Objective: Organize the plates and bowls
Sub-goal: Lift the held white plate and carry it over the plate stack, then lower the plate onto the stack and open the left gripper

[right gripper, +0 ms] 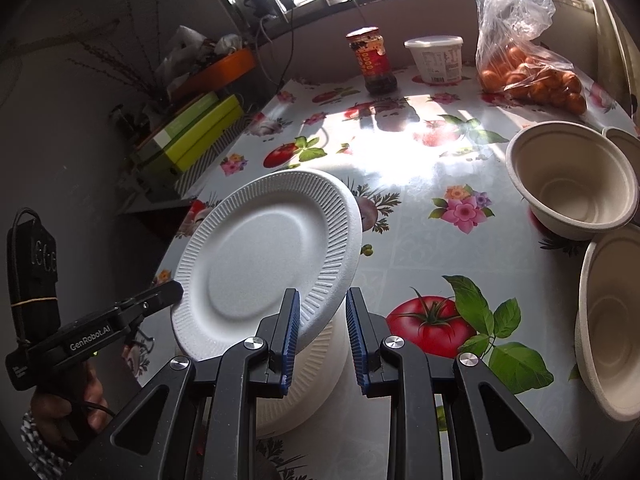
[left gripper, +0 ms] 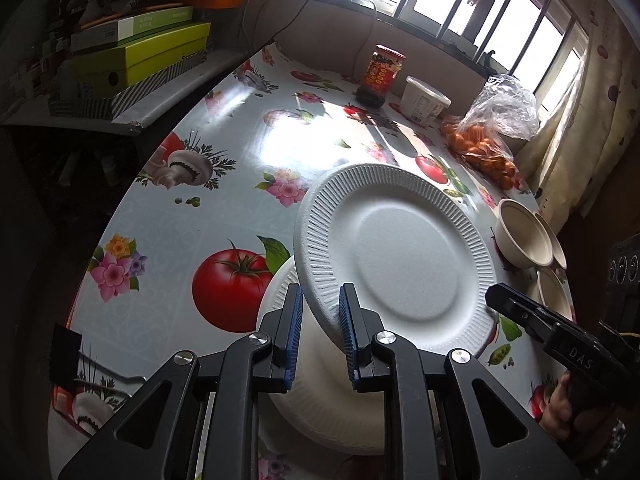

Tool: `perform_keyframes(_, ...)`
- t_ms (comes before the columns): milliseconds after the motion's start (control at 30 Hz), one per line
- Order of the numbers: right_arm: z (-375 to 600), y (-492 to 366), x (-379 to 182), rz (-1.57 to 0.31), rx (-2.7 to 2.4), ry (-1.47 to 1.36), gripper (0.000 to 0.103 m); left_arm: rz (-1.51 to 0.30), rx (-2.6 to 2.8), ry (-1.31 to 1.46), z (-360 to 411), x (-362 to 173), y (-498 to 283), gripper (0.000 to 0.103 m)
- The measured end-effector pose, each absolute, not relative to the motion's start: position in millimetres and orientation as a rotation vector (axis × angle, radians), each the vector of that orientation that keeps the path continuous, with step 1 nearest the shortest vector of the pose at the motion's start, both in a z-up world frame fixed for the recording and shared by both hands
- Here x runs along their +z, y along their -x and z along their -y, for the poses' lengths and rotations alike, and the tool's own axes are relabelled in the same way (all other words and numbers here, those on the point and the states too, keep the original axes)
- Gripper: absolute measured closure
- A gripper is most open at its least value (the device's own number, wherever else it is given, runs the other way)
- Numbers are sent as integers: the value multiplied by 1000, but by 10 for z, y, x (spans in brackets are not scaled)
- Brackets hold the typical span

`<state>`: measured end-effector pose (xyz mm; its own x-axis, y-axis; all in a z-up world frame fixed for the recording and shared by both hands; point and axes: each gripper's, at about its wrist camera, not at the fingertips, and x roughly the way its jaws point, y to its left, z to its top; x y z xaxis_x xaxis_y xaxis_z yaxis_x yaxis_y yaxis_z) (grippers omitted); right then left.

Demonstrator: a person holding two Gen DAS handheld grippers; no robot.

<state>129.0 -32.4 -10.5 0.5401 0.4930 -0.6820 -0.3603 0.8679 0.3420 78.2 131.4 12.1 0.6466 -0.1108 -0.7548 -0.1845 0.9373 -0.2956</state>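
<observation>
Plate (left gripper: pixel 400 256) tilted up over the white stack (left gripper: pixel 320 408), its ribbed rim sitting between the blue pads of the left gripper (left gripper: pixel 320 332), jaws partly open and apparently loose around the edge. Right gripper (right gripper: pixel 322 336) meets the same rim at the plate's five o'clock, jaws parted, rim brushing one pad. Bowls (right gripper: pixel 572 180) wait at three o'clock on the tablecloth (right gripper: pixel 400 240).
</observation>
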Motion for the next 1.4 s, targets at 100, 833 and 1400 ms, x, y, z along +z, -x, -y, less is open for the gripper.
perform_keyframes(100, 300, -1239, -104, -859, 513, -159, 80, -869, 49, 366, -1322, 118, -724, 83)
perform_keyframes(833, 183, -981, -198, -876, 534, -110, 79, -885, 71, 391, -1376, -2, -419, 83)
perform_keyframes(1400, 166, -923, -299, -901, 521, -99, 79, -906, 74, 399, -1368, -112, -362, 83)
